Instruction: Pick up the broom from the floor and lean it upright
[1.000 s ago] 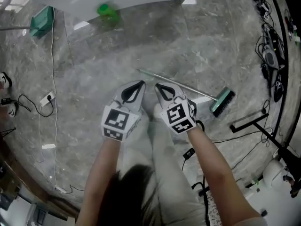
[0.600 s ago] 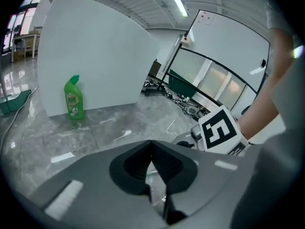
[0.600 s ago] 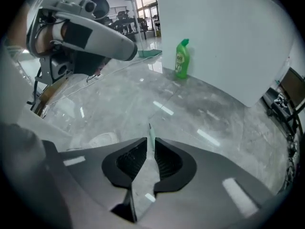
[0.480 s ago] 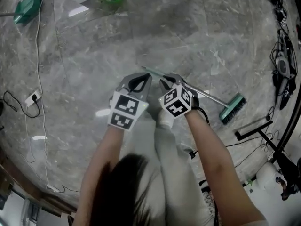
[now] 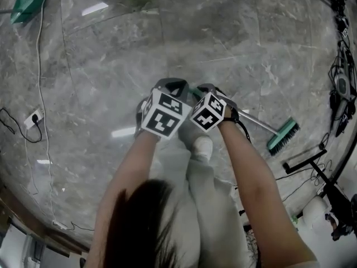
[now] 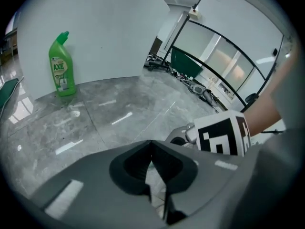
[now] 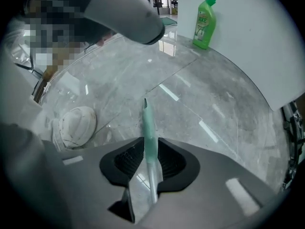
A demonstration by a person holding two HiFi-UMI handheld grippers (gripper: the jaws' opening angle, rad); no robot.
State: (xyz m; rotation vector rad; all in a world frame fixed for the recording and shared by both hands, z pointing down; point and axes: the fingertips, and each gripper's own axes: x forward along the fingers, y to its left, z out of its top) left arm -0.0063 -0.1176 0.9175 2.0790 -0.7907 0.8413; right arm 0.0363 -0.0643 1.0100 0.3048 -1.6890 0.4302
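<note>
Both grippers have sunk toward the grey marble floor (image 5: 111,66) since a second ago, when they hung short of the handle. The right gripper (image 5: 203,89), then closed, is now opening astride the broom's teal grip (image 7: 147,123). Its pads seem just clear of the grip, though that is hard to judge. The left gripper (image 5: 170,85) is closed and empty. The broom (image 5: 262,124) lies flat. In the head view its long axis slants from the grip under the grippers down-right to the brush head (image 5: 283,137).
</note>
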